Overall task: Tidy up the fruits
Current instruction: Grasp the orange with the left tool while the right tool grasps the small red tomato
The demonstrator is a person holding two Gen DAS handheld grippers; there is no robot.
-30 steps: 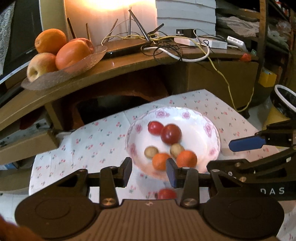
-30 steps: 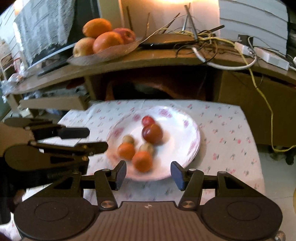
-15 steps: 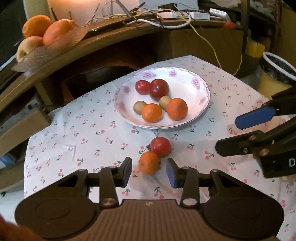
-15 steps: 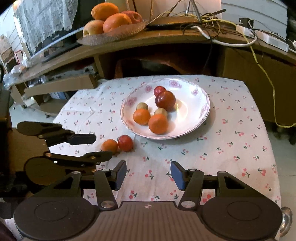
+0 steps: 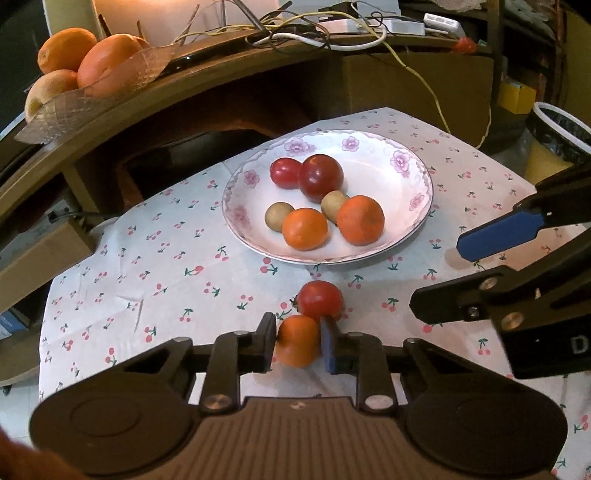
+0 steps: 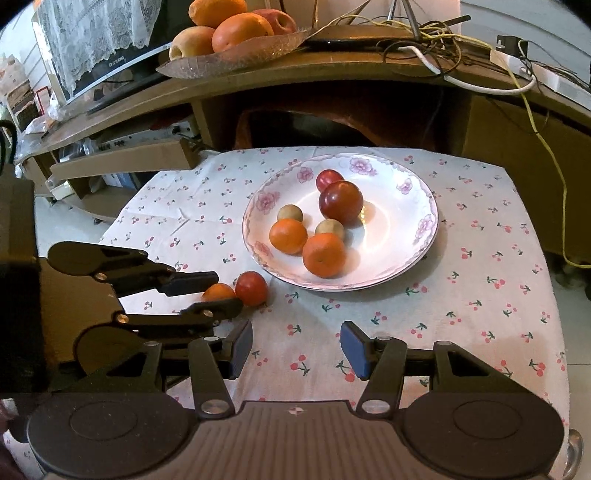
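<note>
A small orange (image 5: 297,347) lies on the cherry-print cloth in front of the white flowered plate (image 5: 380,177), touching a red tomato (image 5: 320,300). My left gripper (image 5: 297,328) is closing on this orange, with a pad pressed on each side; the right wrist view shows the same grip from the side, left gripper (image 6: 223,291) around the orange (image 6: 218,291). The plate (image 6: 391,221) holds two oranges, two red fruits and two small tan fruits. My right gripper (image 6: 295,341) hovers open over bare cloth before the plate, holding nothing.
A glass dish (image 5: 92,99) of large oranges and an apple sits on the curved wooden shelf behind the table, beside tangled cables (image 5: 314,29). A white-rimmed bin (image 5: 561,125) stands at the right. The right gripper (image 5: 439,277) reaches in from the right edge.
My left gripper has sunk toward the cloth and closed its jaws onto the small orange that lay between them. The right gripper's jaws stay as wide as before.
</note>
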